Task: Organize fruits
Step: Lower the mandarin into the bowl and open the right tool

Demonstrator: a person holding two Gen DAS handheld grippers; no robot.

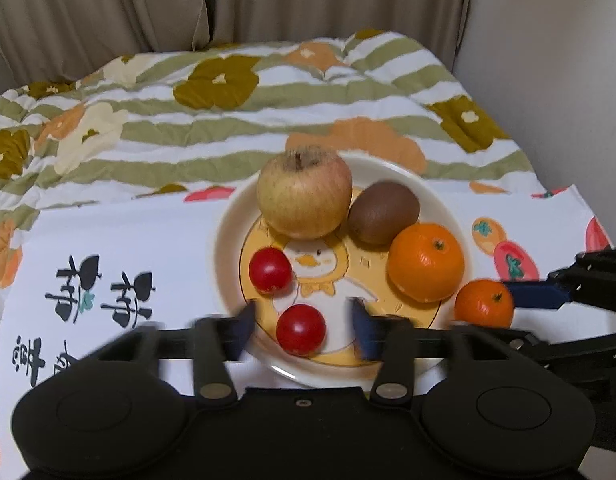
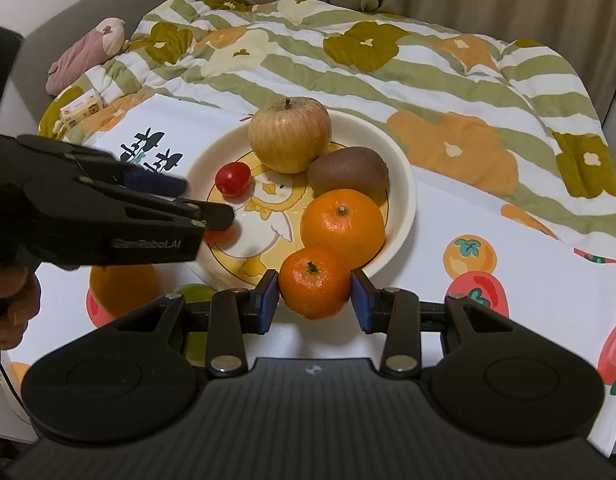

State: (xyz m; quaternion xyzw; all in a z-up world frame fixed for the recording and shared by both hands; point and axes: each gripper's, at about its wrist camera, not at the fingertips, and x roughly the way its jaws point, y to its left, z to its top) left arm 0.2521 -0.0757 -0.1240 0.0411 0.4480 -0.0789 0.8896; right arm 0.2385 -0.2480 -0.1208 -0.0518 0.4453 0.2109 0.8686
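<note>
While the plate (image 2: 403, 184) already carries most of the fruit, the small mandarin (image 2: 313, 283) sits just outside its near rim, squarely between the blue pads of the right tongs (image 2: 313, 300). Those pads stand apart on either side of it; whether the left one touches the peel cannot be told, and a gap shows on the right, so the fruit is bracketed rather than gripped. It seems lined up for a pinch across its widest part, the likely way to lift it over the rim.

The left tongs (image 1: 304, 330) are spread wide and blurred, with one cherry tomato (image 1: 300, 329) lying between their tips on the plate; they grip nothing. A second cherry tomato (image 1: 270, 270) lies just beyond them.

Ahead of the right tongs, the large orange (image 2: 341, 229) presses against the small mandarin, with the kiwi (image 2: 347, 171) and the apple (image 2: 290, 134) farther on. Both citrus skins are glossy and pebbled, the kiwi is dull and fuzzy, the apple is streaked yellow-pink and smooth. The plate is shallow, cream, glazed, printed with a duck. Under it lies a white printed cloth (image 2: 487, 240), over a quilted floral bedspread (image 2: 427, 80); soft ground, so round fruit may roll.
</note>
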